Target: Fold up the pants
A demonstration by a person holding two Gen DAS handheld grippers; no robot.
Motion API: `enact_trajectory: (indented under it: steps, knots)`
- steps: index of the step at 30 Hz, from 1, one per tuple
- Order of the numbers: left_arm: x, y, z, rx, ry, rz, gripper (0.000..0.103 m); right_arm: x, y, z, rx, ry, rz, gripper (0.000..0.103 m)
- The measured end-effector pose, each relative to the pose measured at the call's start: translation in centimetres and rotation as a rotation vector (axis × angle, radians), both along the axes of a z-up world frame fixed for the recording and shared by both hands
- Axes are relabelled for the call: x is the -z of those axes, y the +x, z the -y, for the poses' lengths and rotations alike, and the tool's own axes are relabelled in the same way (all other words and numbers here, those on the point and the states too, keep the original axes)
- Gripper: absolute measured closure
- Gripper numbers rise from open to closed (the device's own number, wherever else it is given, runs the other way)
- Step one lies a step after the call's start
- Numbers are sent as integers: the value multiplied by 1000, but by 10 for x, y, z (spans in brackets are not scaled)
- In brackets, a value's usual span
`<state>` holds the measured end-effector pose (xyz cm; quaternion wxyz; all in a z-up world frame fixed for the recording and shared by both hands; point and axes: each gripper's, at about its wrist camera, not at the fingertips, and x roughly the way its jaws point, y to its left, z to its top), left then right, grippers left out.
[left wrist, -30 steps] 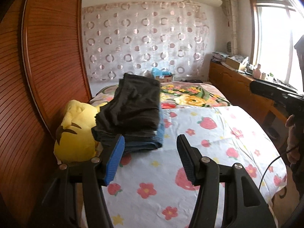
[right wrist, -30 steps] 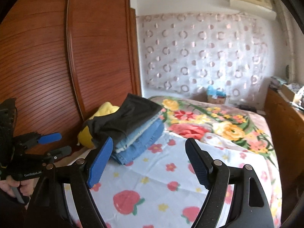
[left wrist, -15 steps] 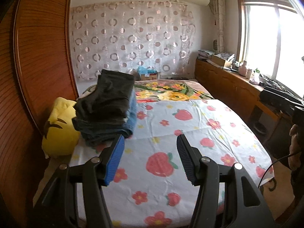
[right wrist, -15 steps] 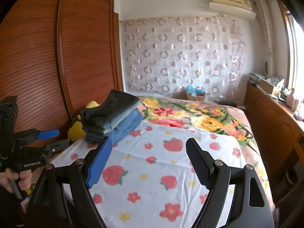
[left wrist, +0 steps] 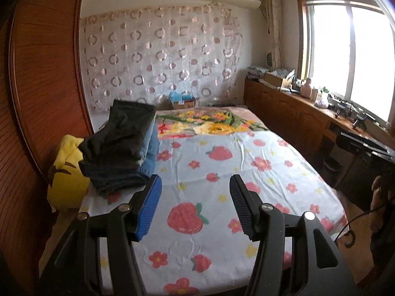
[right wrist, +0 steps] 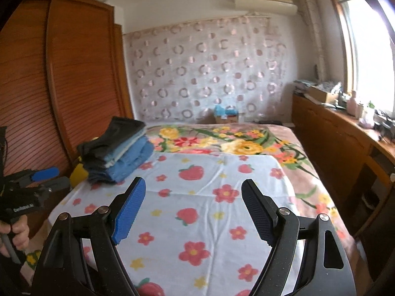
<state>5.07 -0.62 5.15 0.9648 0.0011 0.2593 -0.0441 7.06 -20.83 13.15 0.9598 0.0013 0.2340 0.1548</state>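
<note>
1. The stack of folded dark and blue denim pants (left wrist: 121, 148) sat at the left edge of the strawberry-print bed sheet (left wrist: 222, 172), against the yellow plush toy (left wrist: 65, 172), its long axis running away toward the far wall.
2. It lay ahead and left of both tongs; the left gripper (left wrist: 195, 204) seemed nearer than the right gripper (right wrist: 193, 208).
3. Both stood wide apart, holding nothing.
4. Compared with a second ago, both had backed away; the stack looked smaller and farther.
</note>
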Motion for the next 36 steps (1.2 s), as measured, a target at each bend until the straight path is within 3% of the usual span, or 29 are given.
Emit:
enact_trajectory:
  steps: [10,36]
  knots:
    - [-31,-9,7,-5,-12,78,46,-23,-14,13,37,0,60,21]
    - [-37,-12,-3,-29,-26,86,46,-30,-19,8,34,-14,84,21]
